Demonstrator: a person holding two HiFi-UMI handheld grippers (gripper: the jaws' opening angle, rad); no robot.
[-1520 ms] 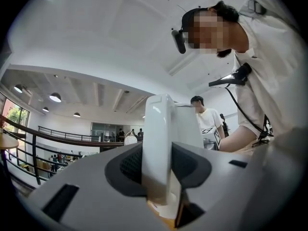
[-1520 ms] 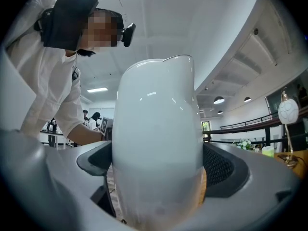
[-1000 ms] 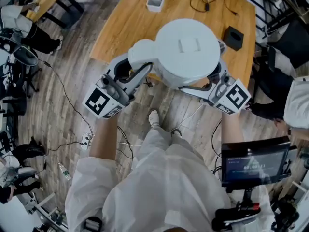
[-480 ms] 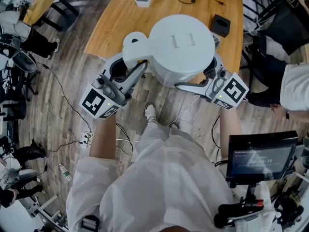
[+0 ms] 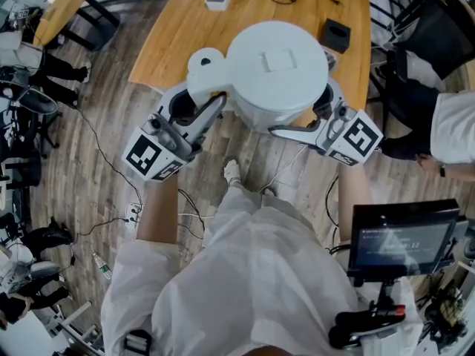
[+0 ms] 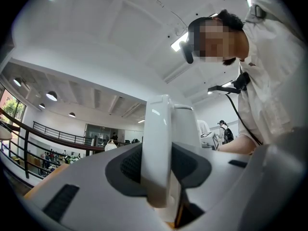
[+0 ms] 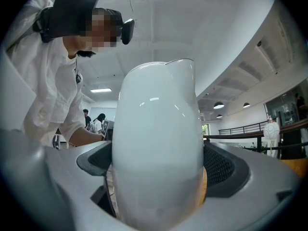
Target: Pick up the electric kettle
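**Electric kettle (image 5: pixel 274 69) being held aloft in a two-gripper hold**
The left gripper's (image 6: pixel 159 162) fingers are clamping the handle (image 6: pixel 158 129), and the right gripper's (image 7: pixel 159 177) are squeezing the white body (spout side). The kettle is hanging above the wooden surface's (image 5: pixel 185 28) near edge. Advised: both grips pressing evenly, lid staying level.
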